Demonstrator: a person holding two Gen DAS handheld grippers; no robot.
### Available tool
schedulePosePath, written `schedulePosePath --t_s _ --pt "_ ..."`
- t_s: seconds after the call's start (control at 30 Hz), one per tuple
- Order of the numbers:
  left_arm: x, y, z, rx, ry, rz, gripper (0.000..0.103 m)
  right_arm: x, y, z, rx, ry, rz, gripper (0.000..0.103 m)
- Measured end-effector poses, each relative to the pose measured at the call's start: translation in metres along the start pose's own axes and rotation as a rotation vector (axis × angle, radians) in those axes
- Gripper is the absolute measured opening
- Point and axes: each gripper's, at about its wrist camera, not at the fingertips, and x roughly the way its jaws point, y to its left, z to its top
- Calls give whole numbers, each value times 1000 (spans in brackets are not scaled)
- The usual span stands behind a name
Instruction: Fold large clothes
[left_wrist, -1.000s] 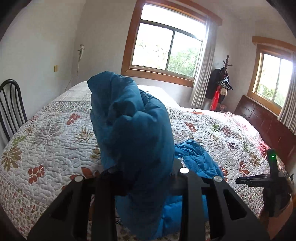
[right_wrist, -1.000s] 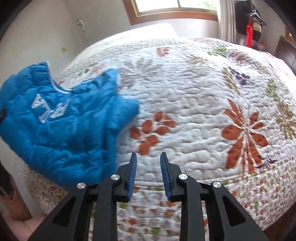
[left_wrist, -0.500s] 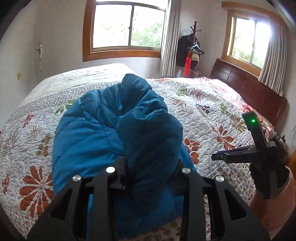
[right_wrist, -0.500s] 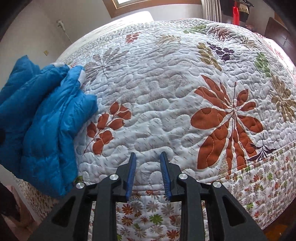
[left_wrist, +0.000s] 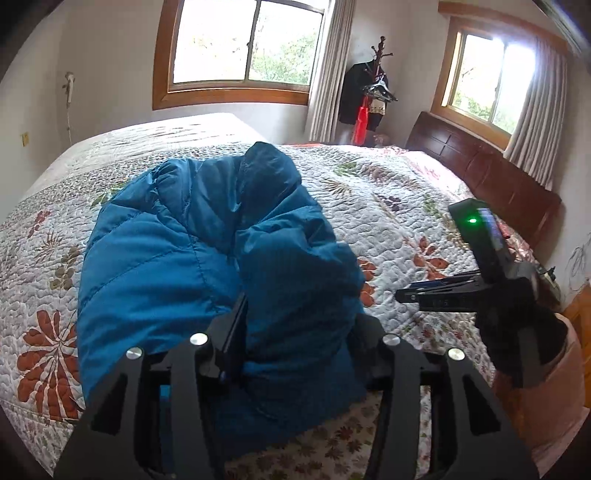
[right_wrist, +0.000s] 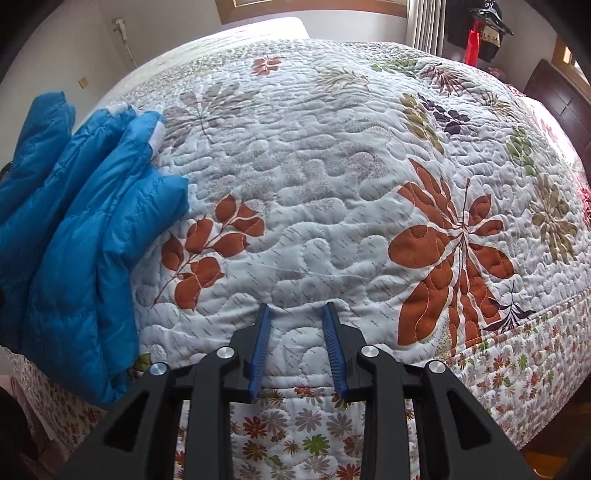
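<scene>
Clamping a thick bundle of the blue puffer jacket (left_wrist: 207, 266) between its jaws, the left gripper (left_wrist: 295, 332) holds the padded fabric bunched up over the near edge of the bed (left_wrist: 391, 192), the rest of the garment spread behind it on the floral quilt (right_wrist: 332, 184). The right gripper (right_wrist: 298, 347) has its jaws parted with nothing between them, the blue pads poised just above the quilt's edge.

The left wrist view shows the right gripper from the side, well to the right of the jacket, with a green light on its housing. The right wrist view shows only the jacket's end at far left, hanging partly over the bed's side, with a pale trim at its upper edge.

Around the bed: a dark wooden headboard (left_wrist: 495, 173) on the right, two wood-framed windows (left_wrist: 243, 48) with curtains, and a coat stand (left_wrist: 373, 85) carrying dark and red items in the corner.
</scene>
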Motion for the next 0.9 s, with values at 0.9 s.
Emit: schedulePosePath --t_s 0.9 --pt "-22 93 -15 -137 28 161 64 -29 133 -13 -311 3 -93 32"
